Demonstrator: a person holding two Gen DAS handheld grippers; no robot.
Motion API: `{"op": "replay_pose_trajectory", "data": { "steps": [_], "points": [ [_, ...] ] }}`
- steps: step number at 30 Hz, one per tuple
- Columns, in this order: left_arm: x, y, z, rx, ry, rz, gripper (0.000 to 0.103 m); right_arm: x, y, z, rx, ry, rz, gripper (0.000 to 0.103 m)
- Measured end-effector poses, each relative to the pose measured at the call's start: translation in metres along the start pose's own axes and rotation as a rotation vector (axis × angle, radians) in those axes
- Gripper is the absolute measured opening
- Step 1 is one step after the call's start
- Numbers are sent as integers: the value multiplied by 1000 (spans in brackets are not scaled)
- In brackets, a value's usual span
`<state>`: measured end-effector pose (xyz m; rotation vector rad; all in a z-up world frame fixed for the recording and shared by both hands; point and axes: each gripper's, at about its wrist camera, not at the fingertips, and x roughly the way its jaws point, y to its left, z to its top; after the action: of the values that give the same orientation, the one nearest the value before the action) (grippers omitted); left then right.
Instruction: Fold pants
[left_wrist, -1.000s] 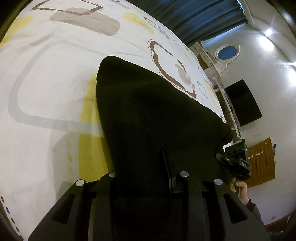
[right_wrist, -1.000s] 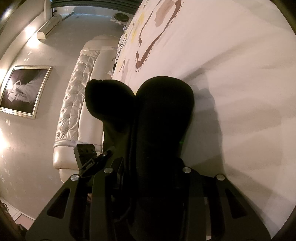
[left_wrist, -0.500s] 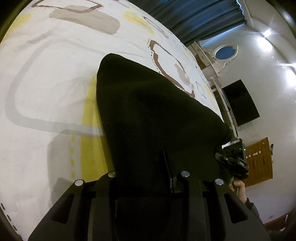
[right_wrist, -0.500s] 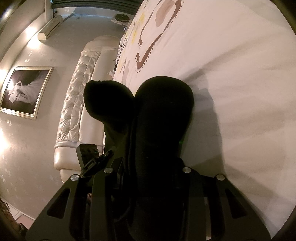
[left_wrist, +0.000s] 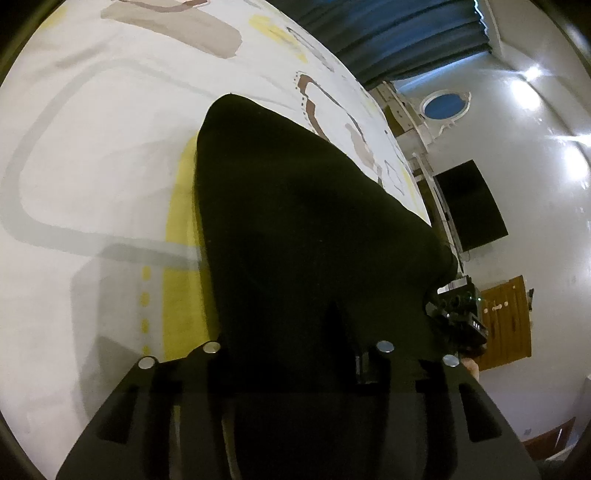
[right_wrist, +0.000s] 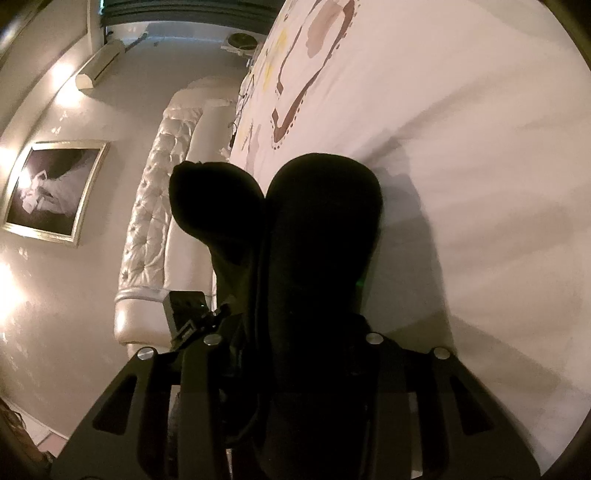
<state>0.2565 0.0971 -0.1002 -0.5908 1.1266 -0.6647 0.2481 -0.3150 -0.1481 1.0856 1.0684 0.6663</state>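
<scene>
Black pants (left_wrist: 295, 203) lie folded on the patterned white bed sheet (left_wrist: 92, 147), their near end draped over my left gripper (left_wrist: 295, 332). Its jaws are opening with the cloth still between them, and its fingertips are hidden under the fabric. In the right wrist view the pants (right_wrist: 325, 221) bunch into two rounded lobes rising from my right gripper (right_wrist: 295, 314), which is shut on them. Each gripper shows in the other's view: the right gripper (left_wrist: 458, 314) at the far corner of the cloth, the left gripper (right_wrist: 188, 314) beside the right one.
The sheet (right_wrist: 480, 147) spreads wide to the right. A quilted white headboard (right_wrist: 155, 221) and a framed picture (right_wrist: 51, 192) stand at the left. A dark curtain (left_wrist: 388, 33), a black screen (left_wrist: 469, 206) and a wooden door (left_wrist: 506, 321) line the far wall.
The left gripper's jaws have spread apart over the black cloth. The right gripper and the pants in it have stayed where they were.
</scene>
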Motion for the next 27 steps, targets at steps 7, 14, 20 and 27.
{"op": "replay_pose_trajectory", "data": {
  "steps": [7,14,20,27],
  "points": [
    [-1,-2,0,24,9,-17,59,-12,-7,0,50,-39,42,38],
    [-9,-17,-7,106,-31,97,73,-36,-18,-3,73,-82,45,39],
    [-24,-19,-21,91,-104,204,81,-68,-33,-19,109,-153,40,40],
    [-47,-26,-61,62,-195,295,81,-107,-48,-55,141,-233,39,40]
  ]
}}
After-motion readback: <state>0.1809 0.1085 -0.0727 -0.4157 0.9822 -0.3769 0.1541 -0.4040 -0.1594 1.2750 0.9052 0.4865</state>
